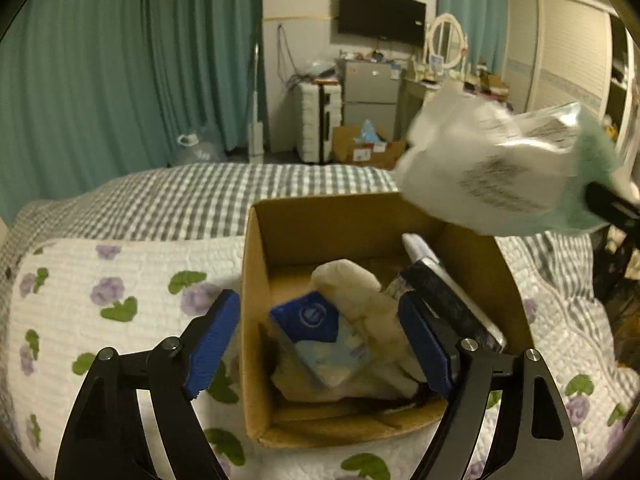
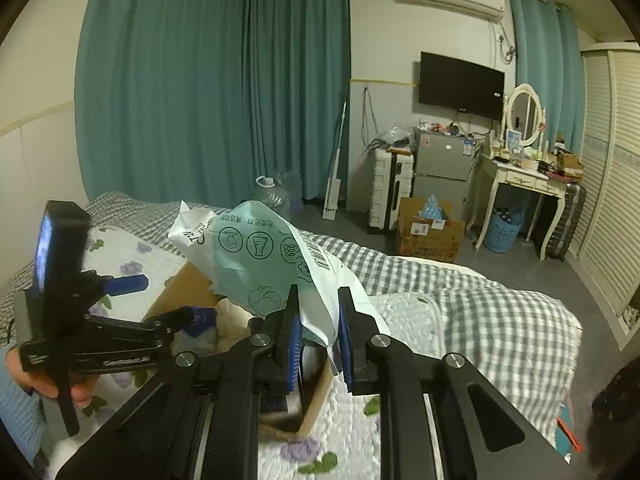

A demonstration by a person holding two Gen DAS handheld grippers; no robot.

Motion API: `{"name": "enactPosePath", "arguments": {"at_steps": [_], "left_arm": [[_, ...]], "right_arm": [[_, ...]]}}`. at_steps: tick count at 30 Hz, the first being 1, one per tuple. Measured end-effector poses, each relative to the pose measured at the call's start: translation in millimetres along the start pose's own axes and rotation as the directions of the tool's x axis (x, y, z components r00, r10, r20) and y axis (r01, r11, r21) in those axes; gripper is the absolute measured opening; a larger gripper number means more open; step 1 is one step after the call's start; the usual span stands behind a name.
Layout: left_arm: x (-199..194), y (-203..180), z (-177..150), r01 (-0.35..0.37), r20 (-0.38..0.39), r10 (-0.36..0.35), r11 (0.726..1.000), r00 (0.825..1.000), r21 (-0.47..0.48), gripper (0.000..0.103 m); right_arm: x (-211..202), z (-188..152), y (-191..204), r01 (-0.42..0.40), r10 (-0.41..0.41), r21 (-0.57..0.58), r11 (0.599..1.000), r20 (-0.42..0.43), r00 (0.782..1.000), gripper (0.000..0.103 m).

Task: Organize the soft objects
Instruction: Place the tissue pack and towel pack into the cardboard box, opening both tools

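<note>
I have the green-and-white soft pack [image 2: 276, 264] pinched in my right tool [image 2: 318, 334], just ahead of it above the cardboard box [image 1: 276, 224] on the bed [image 1: 132, 264], my left tool [image 1: 320, 344] spread wide and empty; next, lower and release.

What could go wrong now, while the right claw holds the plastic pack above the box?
1. The right claw pinches only the thin end of the pack; the bulk hangs forward and might slip out.
2. The box already looks quite full, with a blue packet and a cream toy, so the pack may sit high or tip over the rim.
3. The open left claw hovers over the box and could block the drop.
</note>
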State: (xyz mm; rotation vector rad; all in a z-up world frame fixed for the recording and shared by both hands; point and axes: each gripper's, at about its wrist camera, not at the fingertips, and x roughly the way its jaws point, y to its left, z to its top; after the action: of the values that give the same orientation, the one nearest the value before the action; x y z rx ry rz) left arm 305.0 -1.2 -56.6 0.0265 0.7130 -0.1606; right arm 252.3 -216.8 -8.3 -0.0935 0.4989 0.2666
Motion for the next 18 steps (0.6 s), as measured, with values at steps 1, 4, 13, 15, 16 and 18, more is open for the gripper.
{"name": "enactPosePath", "arguments": {"at_steps": [1,4,13,15,16,18], "left_arm": [[-2,2,0,-0.001,0.009,0.001,1.0,1.0,0.0,0.082],[-10,8,0,-0.022,0.03,0.022,1.0,0.999,0.01,0.082],[-26,10,-5,-0.025,0.021,0.024,0.999,0.999,0.037,0.082],[-33,9,-6,-0.04,0.029,0.038,0.998,0.999,0.041,0.082],[-38,9,-7,-0.043,0.032,0.042,0.998,0.999,0.04,0.082],[-48,11,-9,-0.046,0.037,0.045,0.998,0.998,0.036,0.082]], "right_arm": [[8,2,1,-0.013,0.013,-0.005,1.0,0.0,1.0,0.015],[32,6,10,-0.053,0.053,-0.037,0.998,-0.004,0.999,0.015],[87,-4,40,-0.114,0.11,-0.079,0.99,-0.048,0.993,0.039],[80,-13,39,-0.109,0.105,-0.072,0.991,-0.052,0.993,0.071],[74,-17,37,-0.105,0.101,-0.065,0.992,-0.052,0.994,0.073],[58,-21,30,-0.097,0.094,-0.05,0.994,-0.048,0.994,0.073]]}}
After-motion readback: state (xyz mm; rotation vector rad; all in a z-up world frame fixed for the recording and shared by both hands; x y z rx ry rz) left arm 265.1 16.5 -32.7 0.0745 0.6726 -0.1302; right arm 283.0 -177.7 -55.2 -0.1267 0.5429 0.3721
